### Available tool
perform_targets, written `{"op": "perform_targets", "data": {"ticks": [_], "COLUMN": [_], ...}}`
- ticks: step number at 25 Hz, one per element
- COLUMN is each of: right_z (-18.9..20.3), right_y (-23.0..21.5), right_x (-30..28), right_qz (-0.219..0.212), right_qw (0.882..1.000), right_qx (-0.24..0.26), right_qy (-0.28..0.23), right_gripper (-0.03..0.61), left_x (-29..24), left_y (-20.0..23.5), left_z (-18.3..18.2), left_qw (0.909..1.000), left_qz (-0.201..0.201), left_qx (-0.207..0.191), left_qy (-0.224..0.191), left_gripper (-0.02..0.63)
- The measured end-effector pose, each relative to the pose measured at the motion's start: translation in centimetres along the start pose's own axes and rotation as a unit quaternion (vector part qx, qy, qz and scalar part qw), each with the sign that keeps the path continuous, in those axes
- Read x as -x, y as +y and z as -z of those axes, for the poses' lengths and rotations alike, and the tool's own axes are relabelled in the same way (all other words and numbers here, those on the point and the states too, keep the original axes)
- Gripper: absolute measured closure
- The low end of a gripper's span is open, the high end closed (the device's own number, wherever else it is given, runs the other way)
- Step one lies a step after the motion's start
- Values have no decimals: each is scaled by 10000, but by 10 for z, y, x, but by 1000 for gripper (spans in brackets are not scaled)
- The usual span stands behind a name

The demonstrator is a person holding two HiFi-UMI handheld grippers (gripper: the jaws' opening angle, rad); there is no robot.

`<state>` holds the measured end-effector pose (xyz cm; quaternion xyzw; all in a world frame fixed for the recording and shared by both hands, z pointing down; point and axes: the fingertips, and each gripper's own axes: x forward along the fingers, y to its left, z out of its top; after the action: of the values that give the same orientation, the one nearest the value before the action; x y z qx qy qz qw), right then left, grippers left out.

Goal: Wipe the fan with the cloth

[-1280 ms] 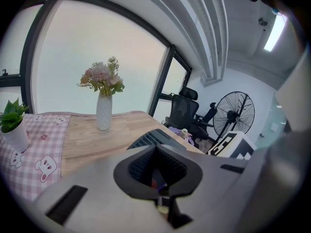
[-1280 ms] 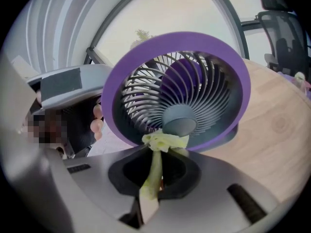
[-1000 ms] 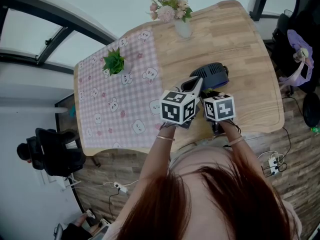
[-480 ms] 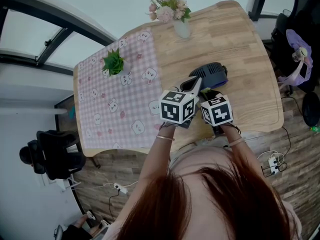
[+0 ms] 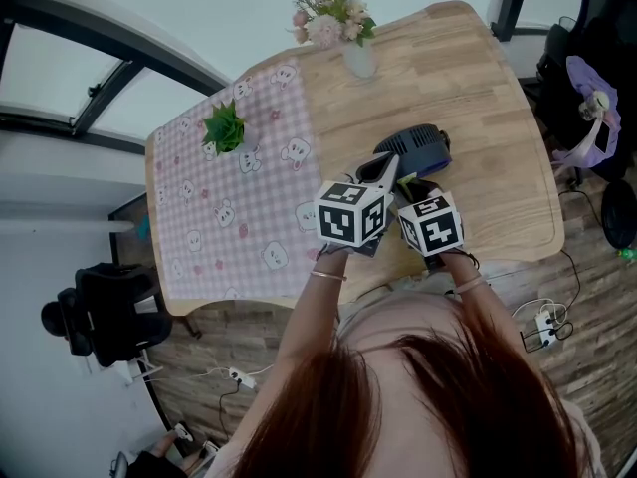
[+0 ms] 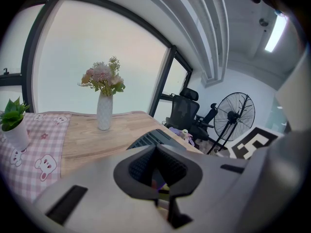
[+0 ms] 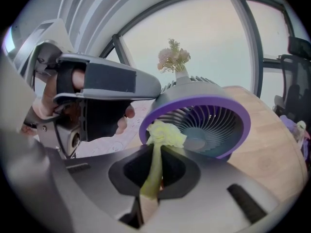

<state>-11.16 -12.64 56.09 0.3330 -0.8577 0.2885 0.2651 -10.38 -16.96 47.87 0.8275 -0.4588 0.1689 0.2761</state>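
Pinching the cloth point(image 7: 164, 134) tight, the right gripper point(image 7: 156, 154) presses it on the purple rim of the fan point(image 7: 214, 123), which stands on the counter point(image 5: 478, 98). The left gripper point(image 6: 156, 171), jaws together, seems to brace the fan's top. A hard push could tip the fan or tug the cloth free.

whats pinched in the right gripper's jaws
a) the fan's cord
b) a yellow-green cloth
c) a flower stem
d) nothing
b: the right gripper view shows the right gripper with its jaws shut on a yellow-green cloth, bunched up at the purple rim of the fan.
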Motion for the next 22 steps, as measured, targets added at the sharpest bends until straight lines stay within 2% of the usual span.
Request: {"op": "perform_targets", "data": {"ticks": [22], "right_z": [-14], "right_y": [-7], "right_x": [20], "right_qz": [191], "right_qw": [9985], "right_qx": [15], "right_qy": [-512], "right_gripper": [554], "left_x": [0], "left_y": [-1], "left_z": [-1], "left_qw": [10000], "left_qz": [-23], "left_qx": [14], "left_qy": [-26], "left_gripper": [602]}}
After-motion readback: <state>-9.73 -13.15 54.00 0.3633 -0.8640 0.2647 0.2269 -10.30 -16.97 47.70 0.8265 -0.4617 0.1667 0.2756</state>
